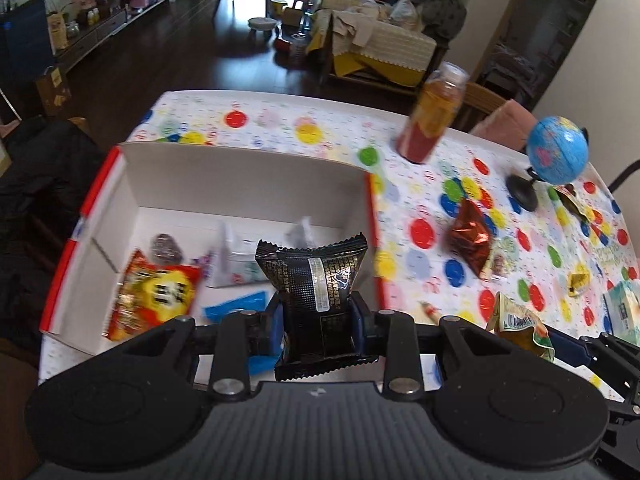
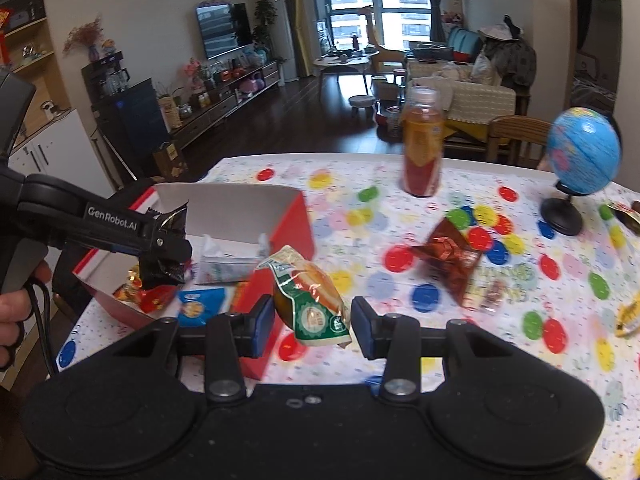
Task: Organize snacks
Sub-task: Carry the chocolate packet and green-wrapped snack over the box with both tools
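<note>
My left gripper (image 1: pixel 318 322) is shut on a black snack packet (image 1: pixel 314 280) and holds it over the near right part of the red and white box (image 1: pixel 248 184). The box holds a red-yellow packet (image 1: pixel 154 294), a blue packet (image 1: pixel 236 306) and a clear packet (image 1: pixel 236 258). In the right wrist view the left gripper (image 2: pixel 166 250) hangs over the box (image 2: pixel 294 224). My right gripper (image 2: pixel 312 322) has a green-orange snack packet (image 2: pixel 310 298) between its jaws; the left pad touches it, a gap shows at the right pad.
On the dotted tablecloth (image 2: pixel 400 208) stand a juice bottle (image 2: pixel 422 144) and a small globe (image 2: pixel 582 152). A brown foil packet (image 2: pixel 450 256) lies mid-table, and more packets lie at the right edge (image 2: pixel 628 314). A chair (image 2: pixel 516 132) stands behind the table.
</note>
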The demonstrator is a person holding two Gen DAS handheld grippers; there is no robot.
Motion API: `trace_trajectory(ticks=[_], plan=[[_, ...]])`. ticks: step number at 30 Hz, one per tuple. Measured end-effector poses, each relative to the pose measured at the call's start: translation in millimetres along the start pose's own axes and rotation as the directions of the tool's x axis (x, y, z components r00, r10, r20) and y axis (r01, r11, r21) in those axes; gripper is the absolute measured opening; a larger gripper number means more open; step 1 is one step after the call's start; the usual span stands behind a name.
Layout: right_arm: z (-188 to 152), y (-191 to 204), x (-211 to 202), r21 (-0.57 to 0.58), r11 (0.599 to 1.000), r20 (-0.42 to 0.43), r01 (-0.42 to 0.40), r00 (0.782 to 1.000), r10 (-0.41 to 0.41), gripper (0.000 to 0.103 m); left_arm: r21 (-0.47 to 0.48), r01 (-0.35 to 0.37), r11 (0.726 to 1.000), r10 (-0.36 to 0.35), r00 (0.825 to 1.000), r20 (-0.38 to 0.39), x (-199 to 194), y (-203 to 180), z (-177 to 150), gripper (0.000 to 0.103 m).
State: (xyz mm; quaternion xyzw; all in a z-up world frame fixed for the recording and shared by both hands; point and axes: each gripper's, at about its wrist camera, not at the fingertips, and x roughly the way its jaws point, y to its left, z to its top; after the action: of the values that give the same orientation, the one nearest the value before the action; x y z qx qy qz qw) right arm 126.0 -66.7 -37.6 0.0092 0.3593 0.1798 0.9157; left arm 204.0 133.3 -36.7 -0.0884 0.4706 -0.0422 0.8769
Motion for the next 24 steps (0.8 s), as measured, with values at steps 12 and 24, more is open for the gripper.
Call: trace_trajectory(ticks=[12,24], plan=[[14.1,57.2,48.6,-0.022,1.000,-0.038,-0.007,0.999,0.006,0.040,-0.004,-0.062,0.998,0.062,0.998,-0.010,13.4,68.9,18.7,0.032],[18.0,92.6,105.4,-0.052,0.998,-0.113,0.023,0.993,-0.029,0.034,0.022,-0.105,0.994,0.106,0.992,-0.061,58.8,113.0,42.1,0.032]])
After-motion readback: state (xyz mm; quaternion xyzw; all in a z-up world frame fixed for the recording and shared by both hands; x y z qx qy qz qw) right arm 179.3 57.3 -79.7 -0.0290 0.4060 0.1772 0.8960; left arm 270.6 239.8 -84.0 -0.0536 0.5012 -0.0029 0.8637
